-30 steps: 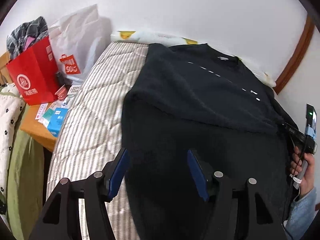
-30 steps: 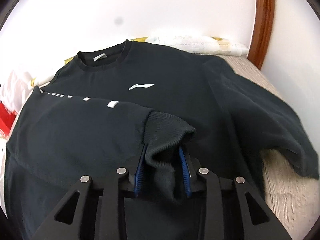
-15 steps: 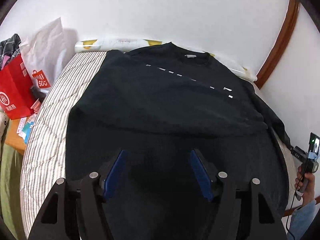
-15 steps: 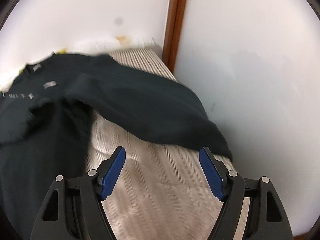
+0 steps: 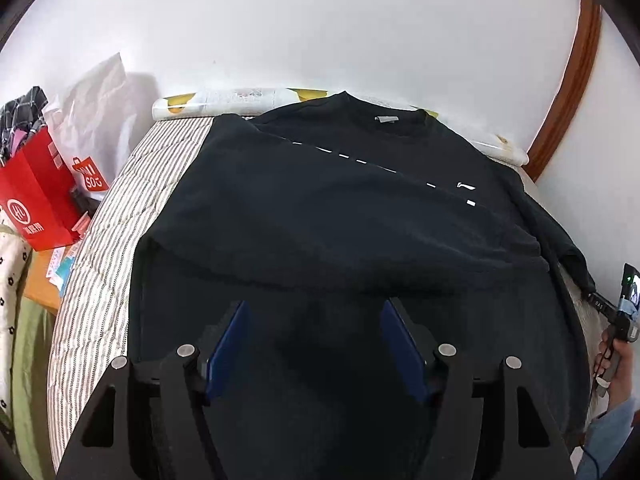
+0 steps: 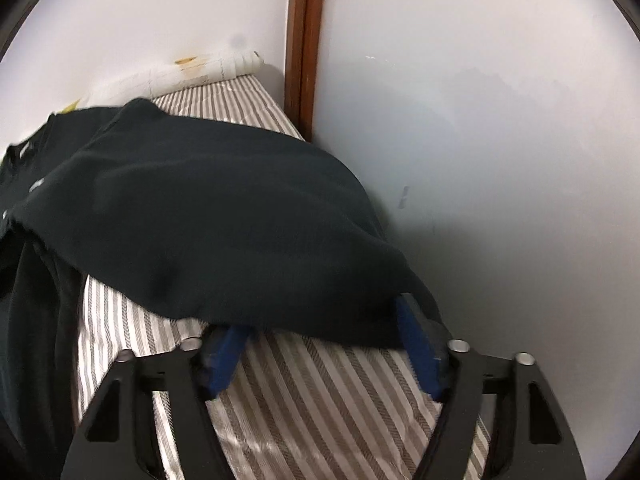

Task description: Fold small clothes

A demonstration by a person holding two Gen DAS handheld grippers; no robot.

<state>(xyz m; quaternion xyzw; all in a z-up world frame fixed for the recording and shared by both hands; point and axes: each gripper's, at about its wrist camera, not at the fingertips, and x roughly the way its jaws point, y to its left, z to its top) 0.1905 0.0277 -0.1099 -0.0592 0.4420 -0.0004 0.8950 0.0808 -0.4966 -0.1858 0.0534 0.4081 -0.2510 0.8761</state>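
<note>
A black sweatshirt (image 5: 340,216) lies spread on the striped bed (image 5: 104,264), collar at the far end, with its left sleeve folded across the chest. My left gripper (image 5: 314,312) is open and empty above the shirt's lower part. In the right wrist view the shirt's right sleeve (image 6: 208,216) lies out over the striped bed (image 6: 328,396) toward the wall. My right gripper (image 6: 320,322) is open, its fingertips under the sleeve's cuff edge, which hides them.
A red paper bag (image 5: 36,196) and a white bag (image 5: 96,120) stand left of the bed beside a wooden stand (image 5: 40,276). A rolled pillow (image 5: 240,100) lies at the head. A white wall (image 6: 480,160) and wooden post (image 6: 306,40) bound the bed's right side.
My right gripper let go of the left sleeve cuff, opened, swung right and moved up to the right sleeve's cuff. My left gripper shifted toward the middle of the shirt, still open.
</note>
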